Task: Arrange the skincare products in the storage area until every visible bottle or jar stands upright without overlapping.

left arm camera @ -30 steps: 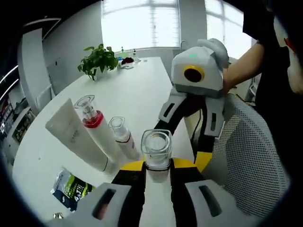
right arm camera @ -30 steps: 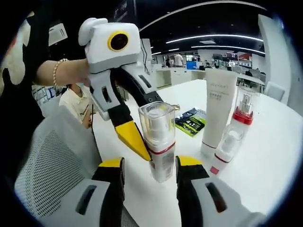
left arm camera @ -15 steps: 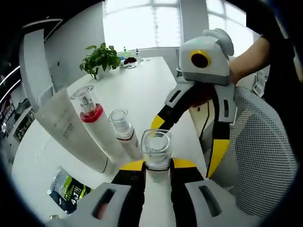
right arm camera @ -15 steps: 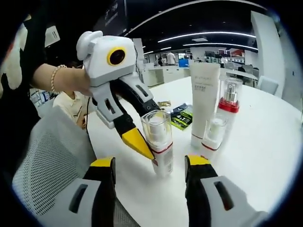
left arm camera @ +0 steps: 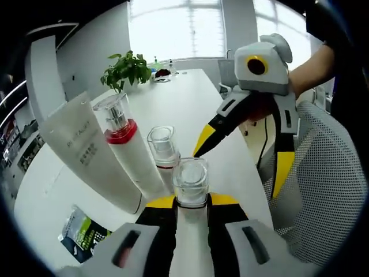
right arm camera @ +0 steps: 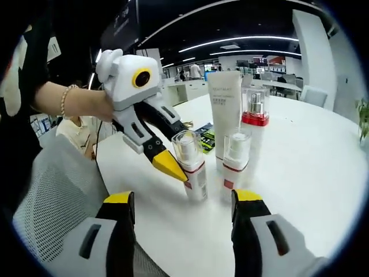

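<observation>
Setting down: the left gripper (right arm camera: 173,164) has its yellow-tipped jaws clenched on the clear-capped bottle (right arm camera: 193,170), holding it upright with its base on or just above the white table (right arm camera: 311,156).
Where it sits: in the right gripper view the bottle is at about 9 o'clock of the short red-banded bottle (right arm camera: 235,161), just beside it and apart; behind them stand the white tube (right arm camera: 226,112) at 12 o'clock and the tall red-collared pump bottle (right arm camera: 255,124) at 1 o'clock.
Right gripper: released, jaws spread wide at the bottom of its own view, nothing between them; from the left gripper view it (left arm camera: 242,144) hangs at 2 o'clock of the held bottle.
Step in hand: by my reading, placing the last upright bottle into the cluster.
Next move: it calls for a gentle opening of the left jaws and a straight retreat, so the cap is not tipped into its neighbour.
Change from a second ago: the right gripper was straddling this bottle; it has since backed off, and its jaws stand wider.
Left behind: a dark sachet (left arm camera: 83,236) lies flat at 8 o'clock in the left gripper view.
</observation>
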Available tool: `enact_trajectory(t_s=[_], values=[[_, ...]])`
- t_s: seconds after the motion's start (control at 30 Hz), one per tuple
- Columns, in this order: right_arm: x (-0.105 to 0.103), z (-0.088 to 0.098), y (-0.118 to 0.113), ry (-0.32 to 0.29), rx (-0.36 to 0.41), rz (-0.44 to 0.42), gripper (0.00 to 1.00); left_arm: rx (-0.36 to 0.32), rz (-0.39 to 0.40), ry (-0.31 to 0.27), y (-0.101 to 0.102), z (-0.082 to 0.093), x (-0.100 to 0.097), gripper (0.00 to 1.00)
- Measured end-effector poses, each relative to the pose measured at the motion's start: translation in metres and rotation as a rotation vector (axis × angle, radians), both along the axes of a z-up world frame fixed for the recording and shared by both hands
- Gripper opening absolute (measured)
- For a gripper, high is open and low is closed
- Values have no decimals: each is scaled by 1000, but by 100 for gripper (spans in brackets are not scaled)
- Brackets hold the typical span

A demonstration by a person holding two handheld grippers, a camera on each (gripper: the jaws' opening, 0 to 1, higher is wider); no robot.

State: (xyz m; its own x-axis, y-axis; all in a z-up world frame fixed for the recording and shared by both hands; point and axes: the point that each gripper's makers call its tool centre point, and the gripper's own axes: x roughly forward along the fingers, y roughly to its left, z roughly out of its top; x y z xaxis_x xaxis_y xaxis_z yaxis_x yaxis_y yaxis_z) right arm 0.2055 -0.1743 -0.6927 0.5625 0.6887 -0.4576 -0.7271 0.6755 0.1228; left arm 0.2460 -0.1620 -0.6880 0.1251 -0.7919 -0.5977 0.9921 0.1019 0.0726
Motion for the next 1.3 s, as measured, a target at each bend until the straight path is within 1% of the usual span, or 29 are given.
enact_trajectory(t_s=[0.47, 0.63, 0.83, 0.9, 1.1, 1.3], values=[[2, -5, -5, 13, -3, -18, 69, -24, -1, -1, -6, 1, 22, 20], [3, -6, -5, 15, -3, -19, 69, -32, -1, 8, -9, 1, 26, 21], [3, -7, -5, 17, -4, -24, 69, -32, -10, 0, -12, 1, 30, 22], [3, -7, -5, 17, -3, -25, 70, -20, -14, -5, -12, -1, 32, 22], [3, -7, -5, 20, -2, -28, 70, -12, -23, 3, -11, -5, 32, 22], [4, -6, -4, 19, -8, -28, 71, -9, -15, 9, -10, -6, 31, 23]])
